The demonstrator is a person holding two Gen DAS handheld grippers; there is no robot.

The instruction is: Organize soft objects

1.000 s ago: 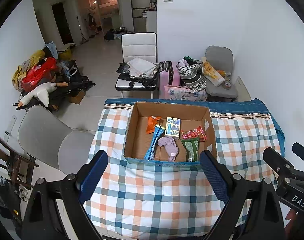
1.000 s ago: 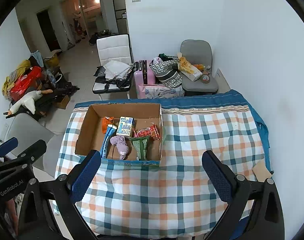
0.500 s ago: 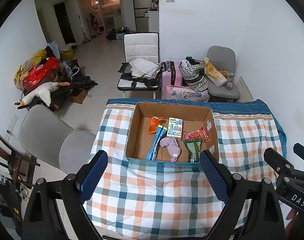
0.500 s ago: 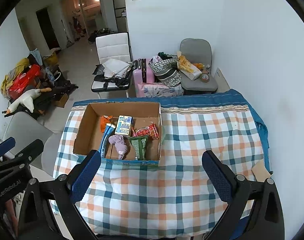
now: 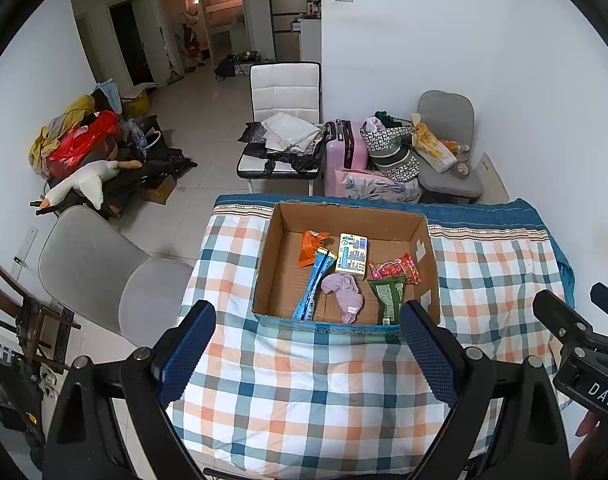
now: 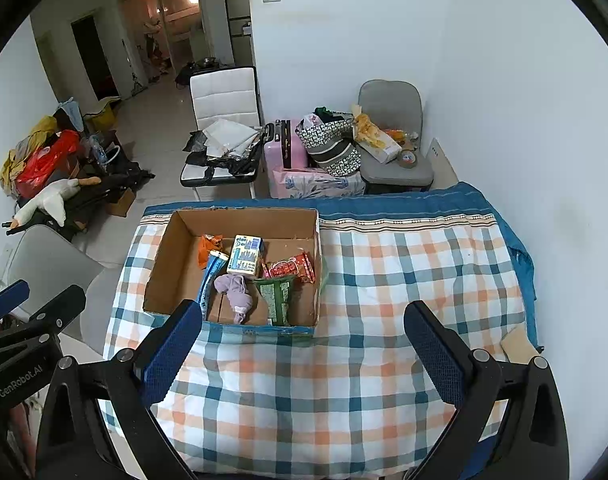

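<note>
An open cardboard box (image 5: 424, 240) (image 6: 171, 240) sits on a checked tablecloth. Inside lie a purple cloth (image 5: 344, 294) (image 6: 236, 290), a yellow-blue pack (image 5: 352, 252) (image 6: 245, 256), an orange packet (image 5: 310, 244), blue stick packs (image 5: 314, 288), a red packet (image 5: 398, 270) and a green packet (image 5: 388, 294). My left gripper (image 5: 308, 354) is open and empty, held above the table in front of the box. My right gripper (image 6: 304, 354) is open and empty, in front of the box and to its right.
The table (image 5: 304, 392) stands against a white wall on the right. A grey chair (image 5: 103, 276) stands at its left edge. Beyond are a white chair (image 5: 283, 120), a pink suitcase (image 5: 344, 148), bags and another grey chair (image 5: 448, 152).
Both grippers have drawn slightly back and up; the box sits a little farther away in both views. Both stay open and empty.
</note>
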